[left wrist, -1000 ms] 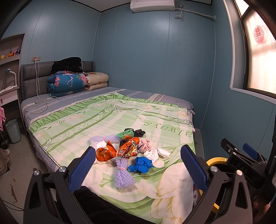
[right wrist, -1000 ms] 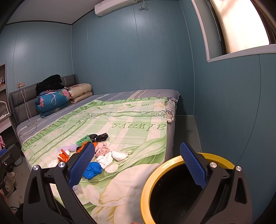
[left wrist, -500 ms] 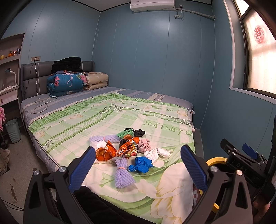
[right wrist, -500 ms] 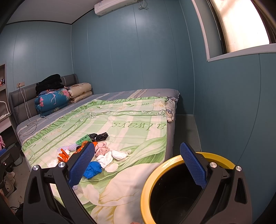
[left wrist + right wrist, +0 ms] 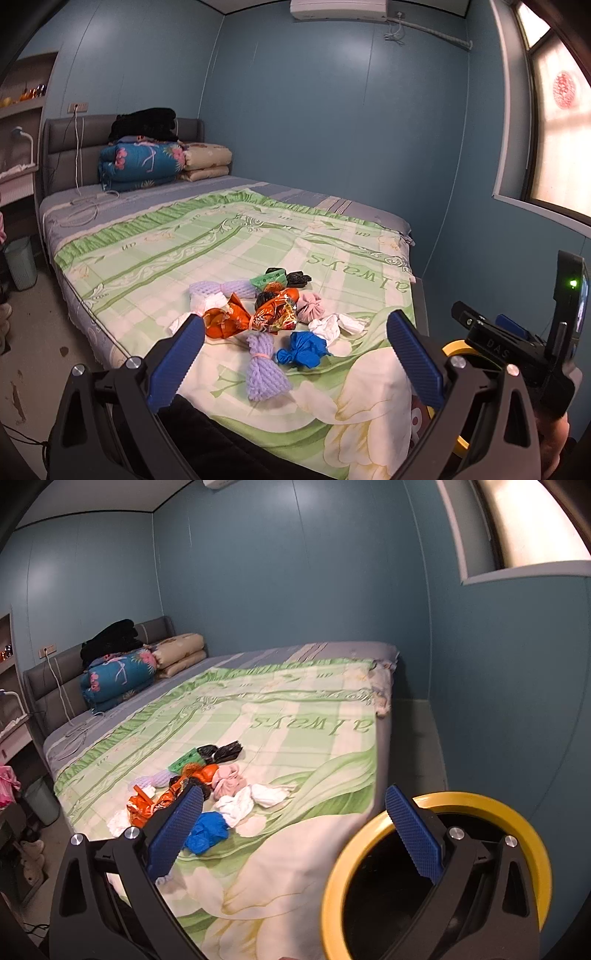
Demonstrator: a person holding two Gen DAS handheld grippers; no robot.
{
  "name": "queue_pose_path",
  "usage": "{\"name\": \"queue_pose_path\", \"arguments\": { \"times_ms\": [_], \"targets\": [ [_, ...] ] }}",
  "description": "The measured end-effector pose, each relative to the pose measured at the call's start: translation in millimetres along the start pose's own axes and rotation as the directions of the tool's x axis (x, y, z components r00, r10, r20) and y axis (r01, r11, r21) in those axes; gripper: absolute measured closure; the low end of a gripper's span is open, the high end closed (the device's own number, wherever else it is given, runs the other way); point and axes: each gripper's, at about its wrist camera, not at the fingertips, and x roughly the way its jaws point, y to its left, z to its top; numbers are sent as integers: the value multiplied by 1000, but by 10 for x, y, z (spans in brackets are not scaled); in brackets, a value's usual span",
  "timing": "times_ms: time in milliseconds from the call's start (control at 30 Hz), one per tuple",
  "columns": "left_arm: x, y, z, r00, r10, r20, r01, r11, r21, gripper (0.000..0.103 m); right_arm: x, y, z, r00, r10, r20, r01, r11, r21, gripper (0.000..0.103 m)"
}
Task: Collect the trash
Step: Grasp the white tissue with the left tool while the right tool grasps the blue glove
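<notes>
A: Looking left to right, what is where, and why?

B: L gripper [image 5: 293, 352] hangs over the near edge of the bed [image 5: 155, 254], jaws wide apart, nothing between them. I think it is held so because the trash pile [image 5: 269, 314] lies straight ahead at 12 o'clock, ready to approach.

A: Which pieces are nearest?

B: Purple foam net [image 5: 264, 369] and blue bundle [image 5: 301, 349], just beside each other. Behind them the orange wrappers [image 5: 251, 317], pink bundle [image 5: 310, 308], white tissue [image 5: 334, 325]; black bag [image 5: 298, 277] is farthest.

A: And on the right?

B: R gripper [image 5: 293, 830] is also fully spread and empty. It hovers with the yellow-rimmed bin [image 5: 524, 830] at about 4 o'clock under its right finger, pile at 10 o'clock.

A: Why is the bin there?

B: Prob. so each piece travels a short way from bed to bin. Bin stands on the floor, just beside the bed corner. No trash is picked yet, as I judge.
</notes>
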Motion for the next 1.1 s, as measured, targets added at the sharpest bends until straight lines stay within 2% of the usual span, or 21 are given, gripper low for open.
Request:
{"name": "queue_pose_path", "arguments": {
  "times_ms": [167,300,467,533,667,900,1100],
  "targets": [
    [179,216,76,999,13,-40,-14,999,-30,8,294,134,35,997,42,-70,-42,999,1,8],
    [444,473,172,994,82,-72,-83,996,-11,8,531,311,3,988,93,-123,-97,995,-23,8],
    [904,904,293,979,121,-165,-123,992,2,8,879,582,-93,969,121,-216,-140,987,-73,8],
    [1106,1043,313,970,125,-211,-126,992,11,8,1017,678,-143,956,136,-260,-161,984,-76,8],
    [1475,1251,285,949,106,-296,-104,994,21,8,1294,798,-264,914,171,-367,-202,978,-47,8],
    [2049,1568,60,897,122,-426,-102,992,69,8,1560,933,-391,886,164,-433,-206,977,-51,8],
    [2354,1686,-15,870,143,-472,-101,989,112,8,1848,1007,-454,863,135,-487,-191,979,-67,8]
  ]
}}
